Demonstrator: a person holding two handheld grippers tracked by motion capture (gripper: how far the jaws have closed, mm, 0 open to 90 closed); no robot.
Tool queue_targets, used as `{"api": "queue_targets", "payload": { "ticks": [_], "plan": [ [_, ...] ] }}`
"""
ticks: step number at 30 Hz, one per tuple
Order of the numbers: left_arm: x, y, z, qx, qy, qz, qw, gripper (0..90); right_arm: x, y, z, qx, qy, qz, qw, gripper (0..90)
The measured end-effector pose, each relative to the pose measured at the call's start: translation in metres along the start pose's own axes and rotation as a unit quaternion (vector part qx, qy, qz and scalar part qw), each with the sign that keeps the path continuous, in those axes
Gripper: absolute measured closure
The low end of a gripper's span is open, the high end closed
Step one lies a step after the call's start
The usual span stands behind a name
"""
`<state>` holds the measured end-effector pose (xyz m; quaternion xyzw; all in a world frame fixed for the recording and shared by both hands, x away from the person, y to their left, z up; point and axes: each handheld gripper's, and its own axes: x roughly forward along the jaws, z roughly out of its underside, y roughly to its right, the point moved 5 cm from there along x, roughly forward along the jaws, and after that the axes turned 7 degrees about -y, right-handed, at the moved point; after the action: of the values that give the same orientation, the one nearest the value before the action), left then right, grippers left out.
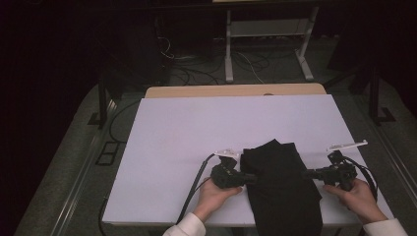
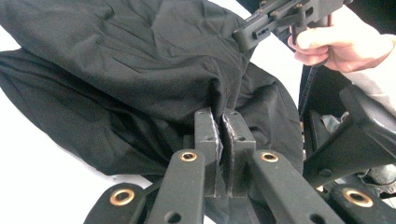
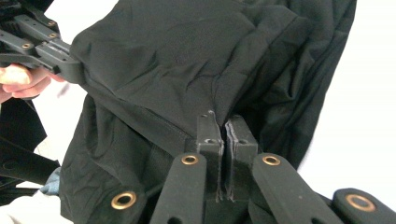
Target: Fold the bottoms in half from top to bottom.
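A white counter (image 1: 196, 147) stands in a dim room with cables on the floor behind it. A black cloth (image 1: 280, 187) lies folded near the counter's front edge, toward the right corner. The left tool (image 1: 250, 178) is clenched on the cloth's left side, the right tool (image 1: 309, 173) on its right side.

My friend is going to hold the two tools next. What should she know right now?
Left tool: shut on the left edge of the black cloth.
Right tool: shut on the cloth's right edge, across from the left one.
Cloth: dark and bunched up, lying at the near side of the white table, its near end hanging over the table's front edge.
Done: both sides are gripped.
Left: probably folding or spreading it out; the cloth looks folded over already at the far end, so lift both sides together and keep the grips even.
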<state>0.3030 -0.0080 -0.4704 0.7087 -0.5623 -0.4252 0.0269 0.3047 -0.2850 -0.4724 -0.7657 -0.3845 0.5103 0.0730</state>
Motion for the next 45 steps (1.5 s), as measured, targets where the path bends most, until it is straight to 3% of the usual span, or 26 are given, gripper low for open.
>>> {"api": "queue_targets", "payload": {
  "ticks": [14,16,19,24,28,34,45],
  "plan": [
    [0.003,0.002,0.003,0.005,-0.015,0.003,0.9999,85.1,-0.002,-0.002,0.008,0.003,-0.009,-0.006,0.9999,83.7],
    [0.003,0.003,0.003,0.006,-0.015,0.002,0.9999,84.9,-0.002,-0.003,0.009,-0.001,-0.011,0.001,0.9999,77.1],
    [0.002,0.002,0.004,0.006,-0.015,0.001,0.9999,84.7,-0.004,-0.005,0.009,-0.014,-0.001,0.017,0.9998,58.4],
    [0.004,0.0,0.007,0.004,-0.019,0.0,0.9998,84.5,-0.012,-0.008,0.002,-0.023,0.043,0.007,0.9988,36.1],
    [0.004,-0.001,0.008,0.003,-0.02,-0.001,0.9998,84.3,-0.015,-0.01,-0.005,-0.042,0.063,0.011,0.9971,13.2],
    [0.004,-0.002,0.008,0.0,-0.018,-0.002,0.9998,84.0,-0.021,-0.012,-0.018,-0.055,0.09,0.004,0.9944,2.9],
    [0.004,-0.003,0.007,0.001,-0.016,-0.003,0.9999,83.7,-0.015,-0.013,-0.044,-0.076,0.085,0.008,0.9935,3.8]
  ]
}}
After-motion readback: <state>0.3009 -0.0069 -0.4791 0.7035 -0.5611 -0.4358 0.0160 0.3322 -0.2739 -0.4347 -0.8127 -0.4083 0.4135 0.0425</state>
